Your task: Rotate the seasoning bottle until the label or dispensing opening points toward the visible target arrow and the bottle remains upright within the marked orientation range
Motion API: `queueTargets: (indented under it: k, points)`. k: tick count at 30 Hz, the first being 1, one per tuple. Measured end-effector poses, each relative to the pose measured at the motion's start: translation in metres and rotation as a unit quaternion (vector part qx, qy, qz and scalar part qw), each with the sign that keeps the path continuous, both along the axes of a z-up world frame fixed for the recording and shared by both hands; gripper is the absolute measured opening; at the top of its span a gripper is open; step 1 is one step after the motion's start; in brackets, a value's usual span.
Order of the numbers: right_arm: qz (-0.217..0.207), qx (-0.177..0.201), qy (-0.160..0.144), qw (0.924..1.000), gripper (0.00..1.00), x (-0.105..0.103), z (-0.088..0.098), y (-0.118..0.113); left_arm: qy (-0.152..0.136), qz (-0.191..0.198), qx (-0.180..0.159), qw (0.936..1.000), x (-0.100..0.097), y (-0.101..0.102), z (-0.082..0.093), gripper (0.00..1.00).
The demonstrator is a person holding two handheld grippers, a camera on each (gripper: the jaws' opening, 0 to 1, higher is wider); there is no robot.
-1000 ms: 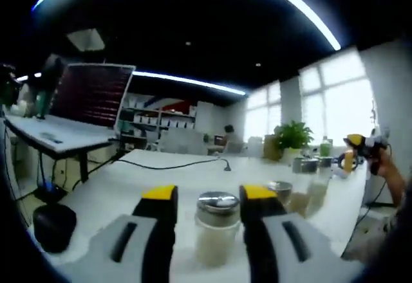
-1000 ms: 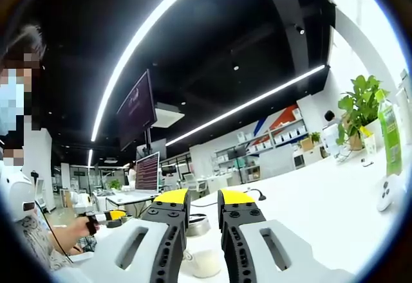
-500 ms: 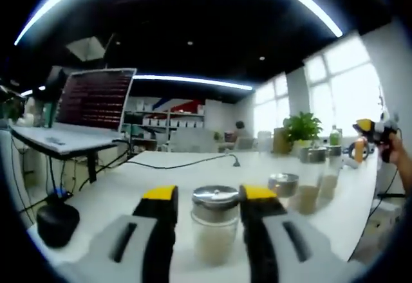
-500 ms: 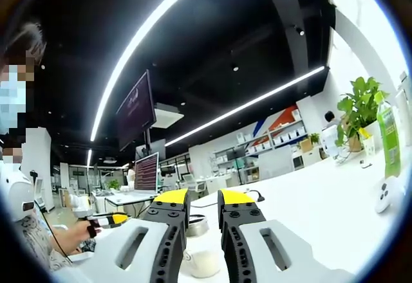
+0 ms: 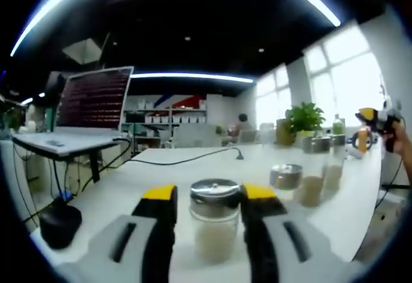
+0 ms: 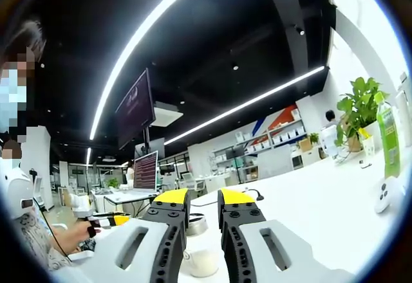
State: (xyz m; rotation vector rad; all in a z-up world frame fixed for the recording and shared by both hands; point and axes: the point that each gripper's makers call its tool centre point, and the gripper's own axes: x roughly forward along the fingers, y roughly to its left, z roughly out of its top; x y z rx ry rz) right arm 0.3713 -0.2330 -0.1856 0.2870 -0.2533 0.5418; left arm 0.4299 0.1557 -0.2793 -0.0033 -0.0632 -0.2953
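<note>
The left tongs (image 5: pixel 207 209) are closed around a seasoning bottle (image 5: pixel 215 226), yellow tips pressed to either side just under its metal lid (image 5: pixel 215 193); the bottle stands upright on the white desk (image 5: pixel 129 186), pale powder inside. A second bottle (image 5: pixel 291 182) waits further along. The right tongs (image 6: pixel 201 215) hang above the desk nearly closed, a thin gap between the tips and nothing held. No arrow or label can be made out. To turn the bottle well, the person should probably twist slowly about its own axis, keeping the base flat and the grip even, so that it does not tip.
</note>
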Motion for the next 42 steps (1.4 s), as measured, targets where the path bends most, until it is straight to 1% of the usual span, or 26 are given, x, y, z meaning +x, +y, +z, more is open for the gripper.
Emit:
queueTargets:
  k: [4,12,16,22,24,25,26,30,32,34,40,42]
  points:
    - [0.0,0.0,0.0,1.0,0.16,0.0,0.0,0.0,0.006,-0.012,0.006,0.9999,-0.001,-0.004,-0.002,0.33]
    - [-0.001,0.001,0.0,1.0,0.16,0.001,-0.001,-0.002,0.007,-0.021,0.009,0.9997,-0.001,-0.005,-0.003,0.33]
    - [-0.001,0.0,0.002,1.0,0.16,0.001,-0.002,-0.002,0.007,-0.035,0.004,0.9994,-0.001,-0.005,-0.003,0.33]
    - [-0.001,0.001,0.0,1.0,0.16,0.001,-0.002,-0.002,0.01,-0.045,0.009,0.9989,0.0,-0.006,-0.004,0.32]
    - [0.0,0.001,0.0,1.0,0.16,0.001,-0.002,-0.001,0.011,-0.055,0.01,0.9984,0.0,-0.007,-0.004,0.32]
    - [0.0,0.001,0.0,1.0,0.16,0.001,-0.002,-0.001,0.011,-0.067,0.013,0.9976,0.0,-0.009,-0.004,0.32]
    - [0.0,0.0,0.001,1.0,0.16,0.001,-0.002,-0.001,0.012,-0.066,0.013,0.9977,0.001,-0.007,-0.004,0.32]
    - [0.001,0.0,0.001,1.0,0.16,0.001,-0.003,0.0,0.018,-0.086,0.007,0.9961,0.002,-0.008,-0.004,0.32]
    - [0.001,0.0,0.001,1.0,0.16,0.001,-0.002,0.0,0.018,-0.103,0.015,0.9944,0.001,-0.011,-0.005,0.32]
    - [0.002,0.0,0.001,1.0,0.16,0.001,-0.002,0.0,0.02,-0.11,0.01,0.9937,0.002,-0.01,-0.005,0.32]
    - [0.004,0.0,0.006,1.0,0.16,0.002,-0.005,0.0,0.024,-0.134,0.022,0.9904,0.001,-0.012,-0.005,0.32]
    - [0.006,-0.002,0.007,1.0,0.16,0.002,-0.006,0.001,0.024,-0.146,0.02,0.9888,0.002,-0.012,-0.005,0.32]
